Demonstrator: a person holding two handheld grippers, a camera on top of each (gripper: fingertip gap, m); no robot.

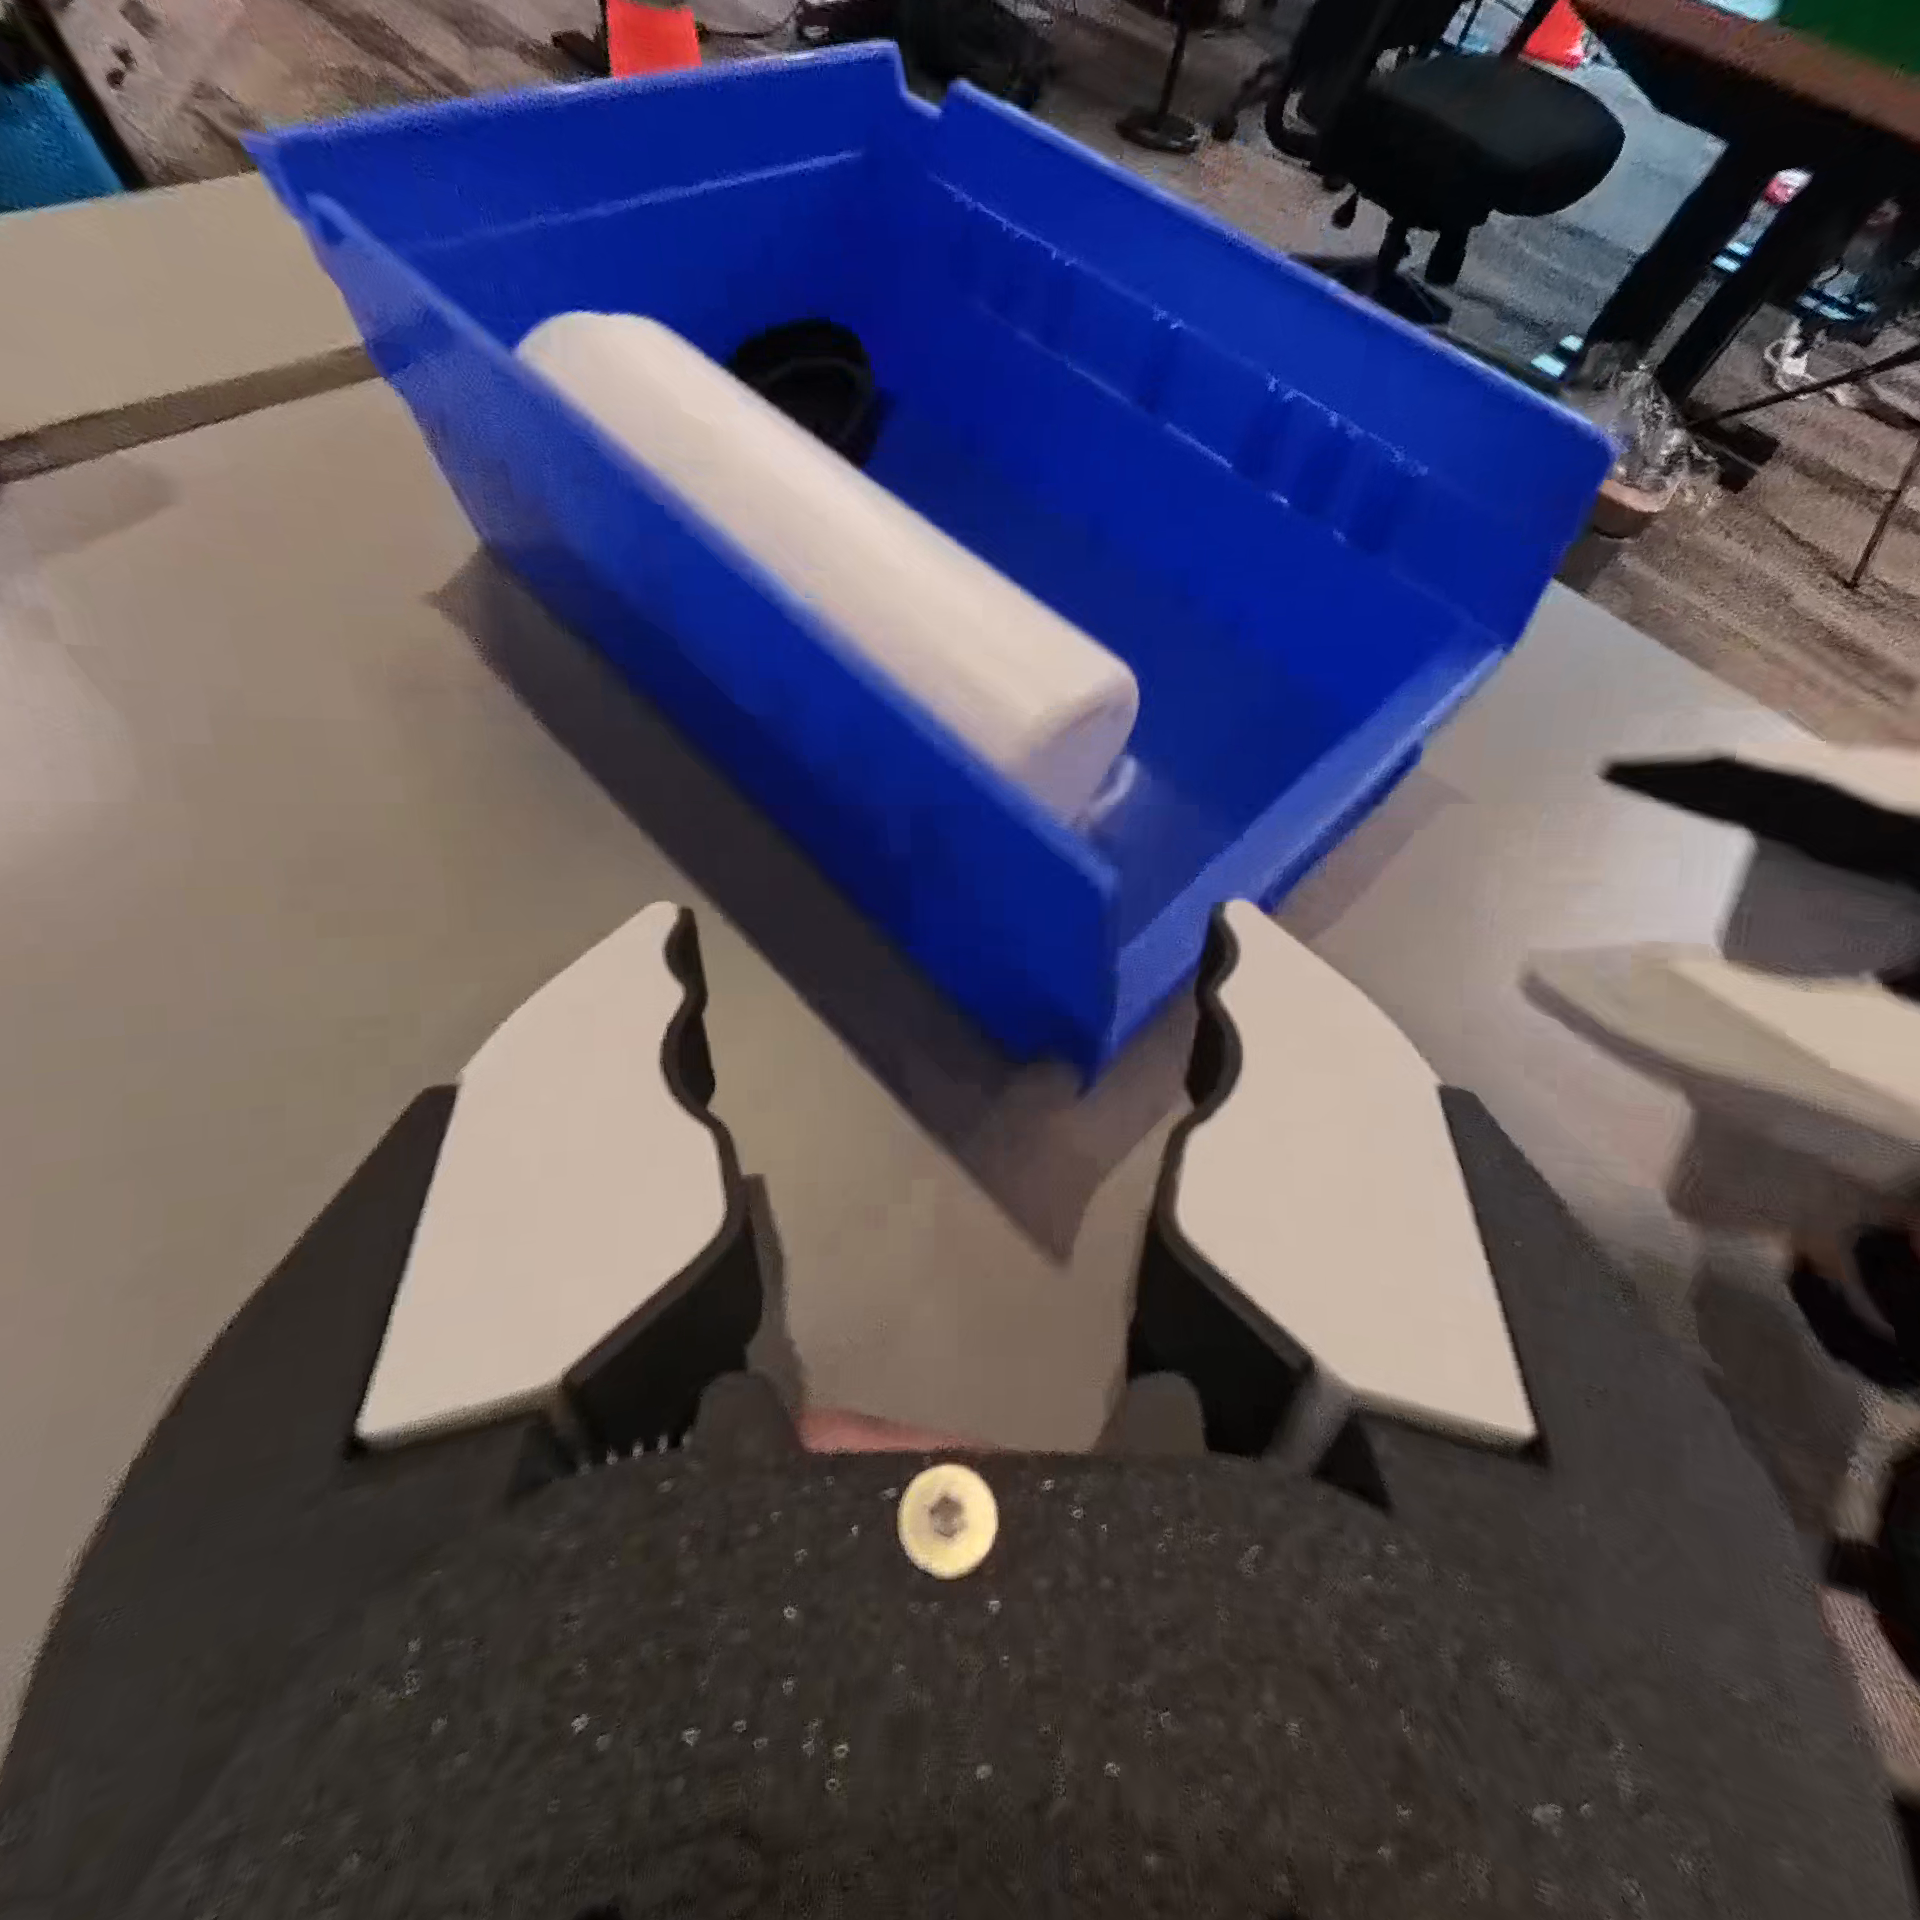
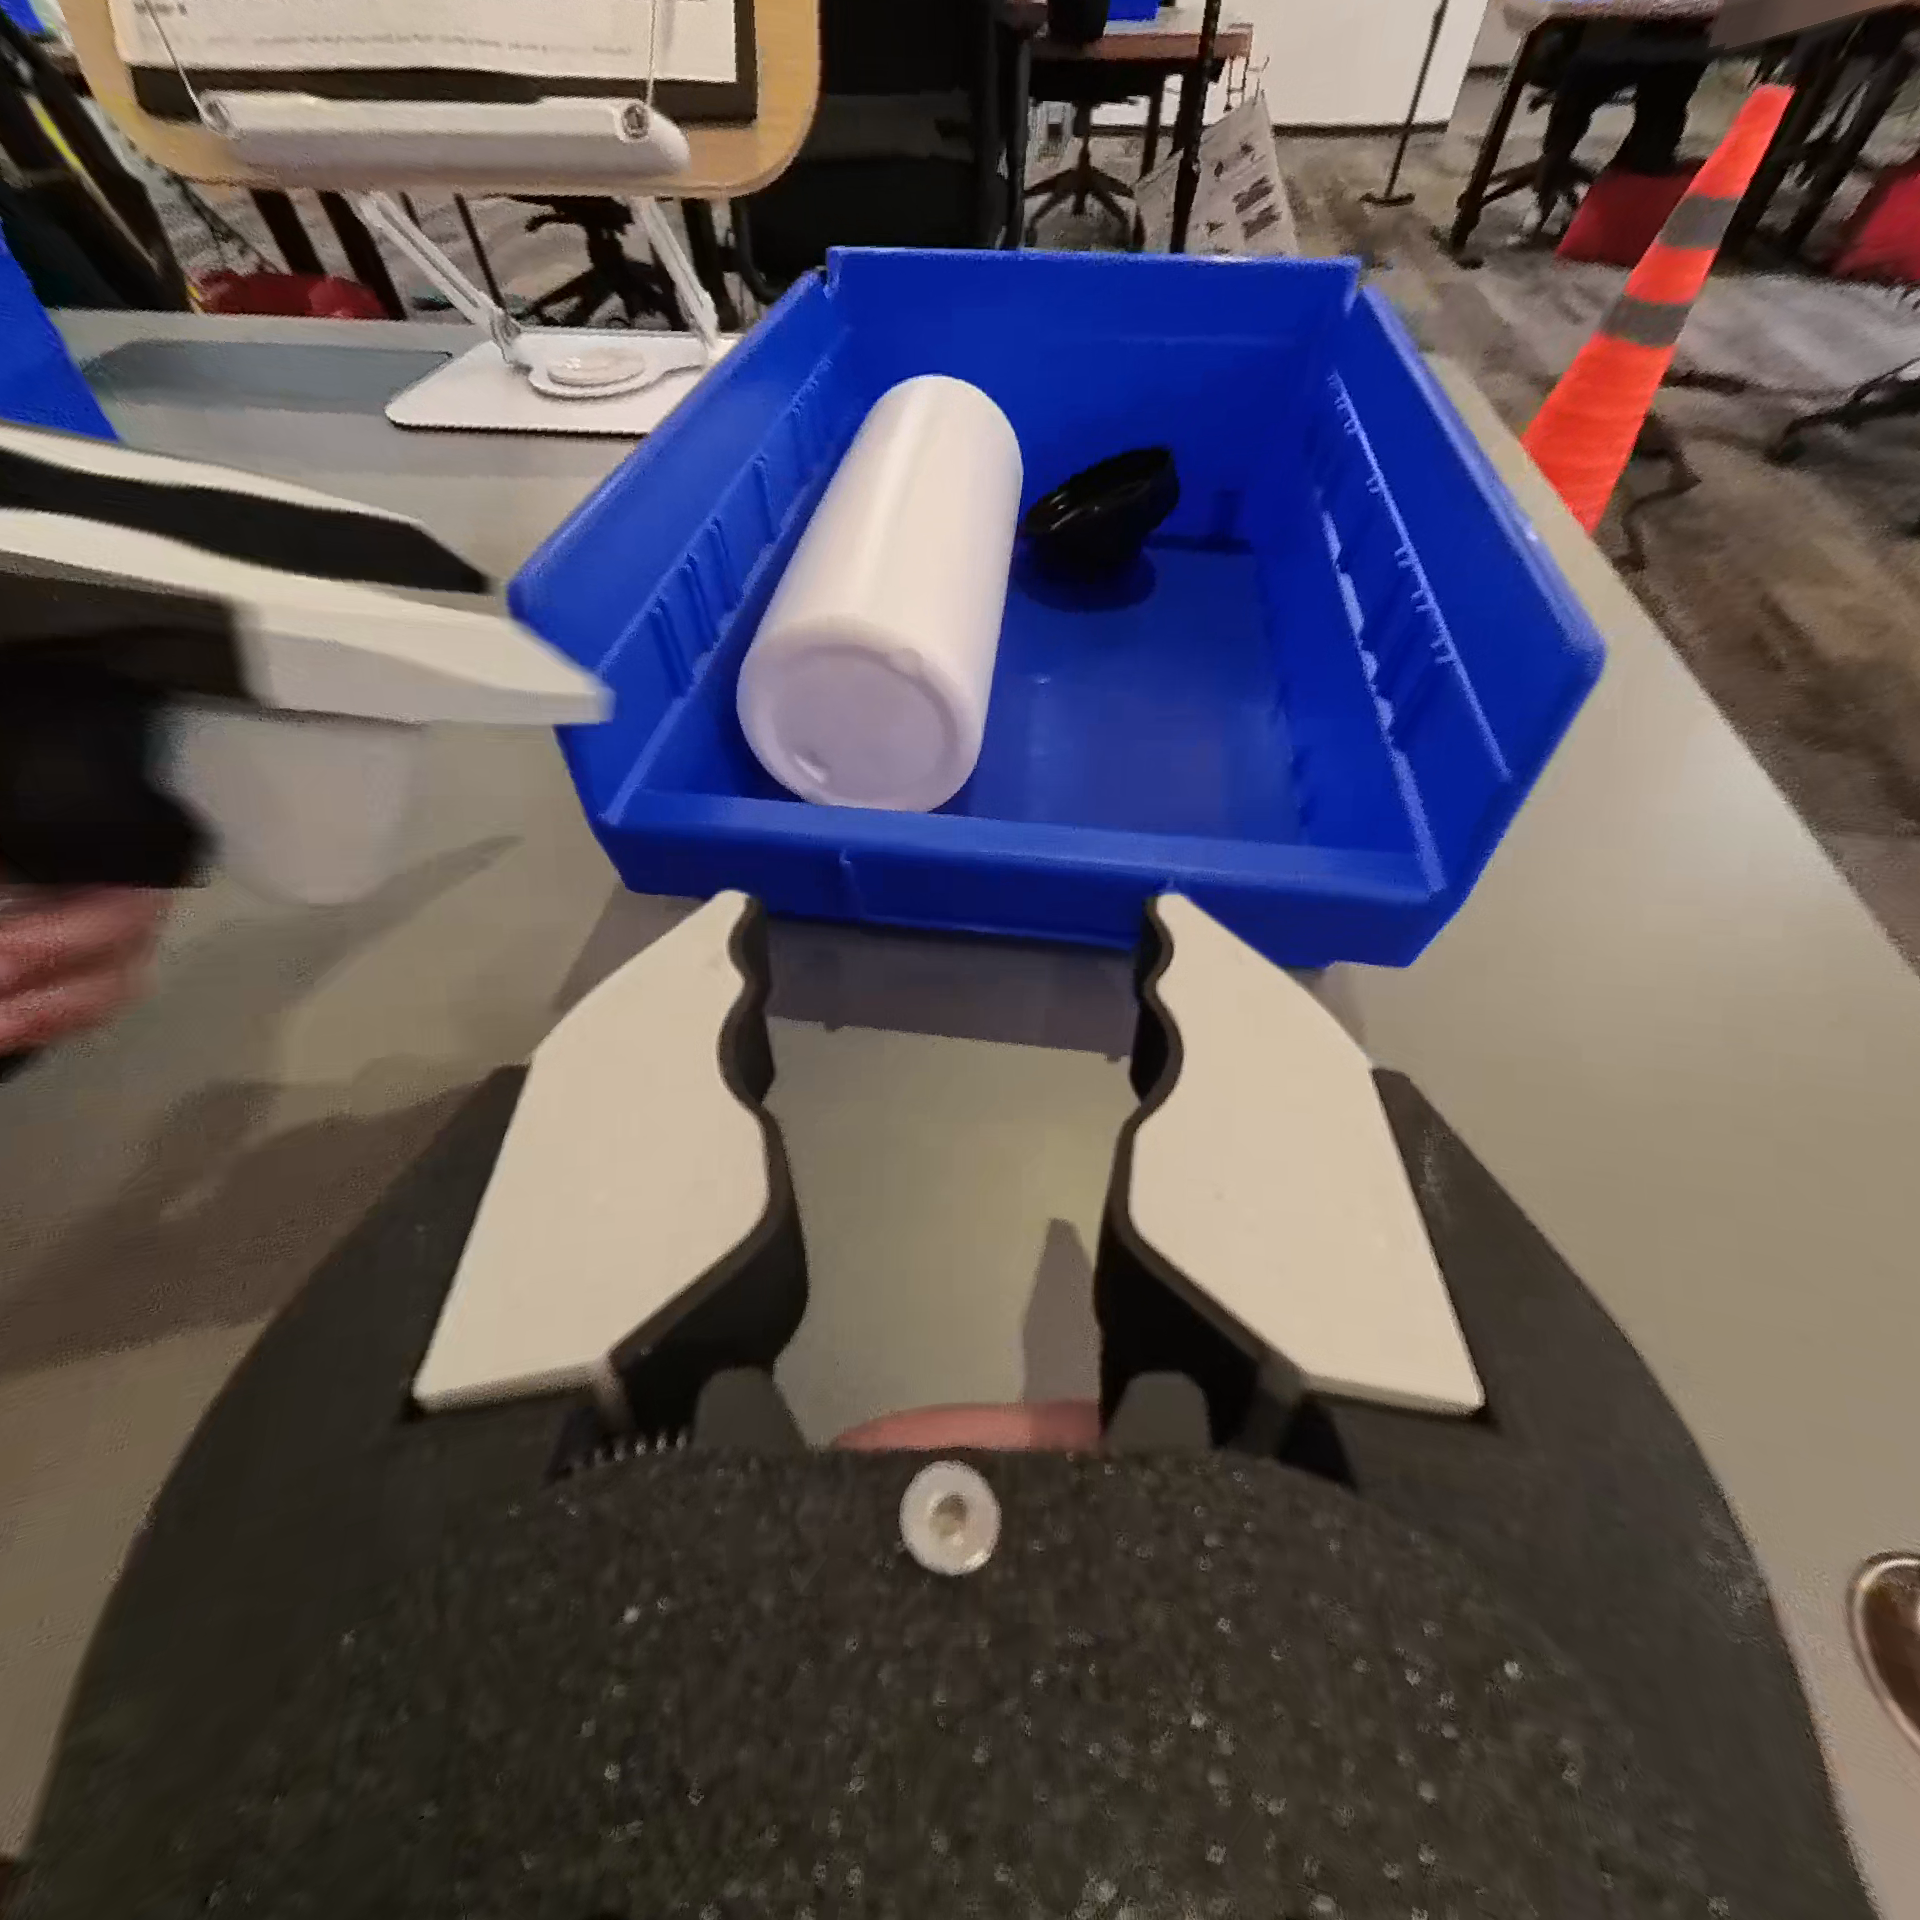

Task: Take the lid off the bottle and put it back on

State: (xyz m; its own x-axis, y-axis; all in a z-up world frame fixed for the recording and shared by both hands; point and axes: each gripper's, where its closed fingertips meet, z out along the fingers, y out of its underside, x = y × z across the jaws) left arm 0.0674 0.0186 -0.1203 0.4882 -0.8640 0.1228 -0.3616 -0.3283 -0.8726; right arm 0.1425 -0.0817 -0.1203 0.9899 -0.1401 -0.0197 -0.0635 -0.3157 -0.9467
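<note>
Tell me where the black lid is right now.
The black lid lies inside the blue bin near its far wall, just right of the white bottle, which lies on its side.

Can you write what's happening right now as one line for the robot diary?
white bottle: lying in blue bin | black lid: off, beside bottle | left gripper: open, empty | right gripper: open, empty

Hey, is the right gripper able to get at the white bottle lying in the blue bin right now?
Probably yes. The right gripper is open and empty just outside the blue bin's near wall. The white bottle lies uncovered inside, so it would need to come over that low wall. The left gripper hovers close by.
</note>
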